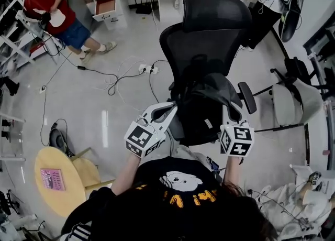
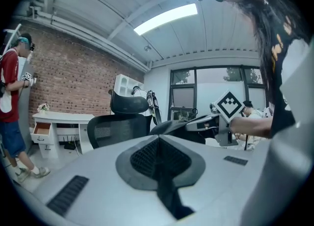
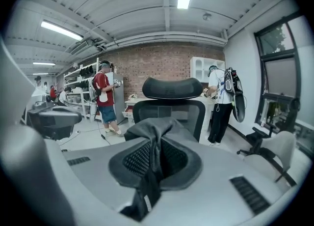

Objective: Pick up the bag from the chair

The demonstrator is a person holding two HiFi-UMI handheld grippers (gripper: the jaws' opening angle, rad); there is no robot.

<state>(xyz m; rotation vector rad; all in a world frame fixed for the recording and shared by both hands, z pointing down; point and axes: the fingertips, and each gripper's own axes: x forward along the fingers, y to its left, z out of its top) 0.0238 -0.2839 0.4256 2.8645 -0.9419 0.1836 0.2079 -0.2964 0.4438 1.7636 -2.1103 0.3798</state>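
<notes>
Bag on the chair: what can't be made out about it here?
- Head view: the bag blends into the black chair; its outline and whether it is clear of the seat are unclear.
- Right gripper view: the white label on the fabric in the right gripper is too blurred to read.
- Left gripper view: the left gripper itself hides most of the bag.

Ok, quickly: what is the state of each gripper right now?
Left gripper: closed on an edge of the bag.
Right gripper: closed on the bag's dark fabric.
</notes>
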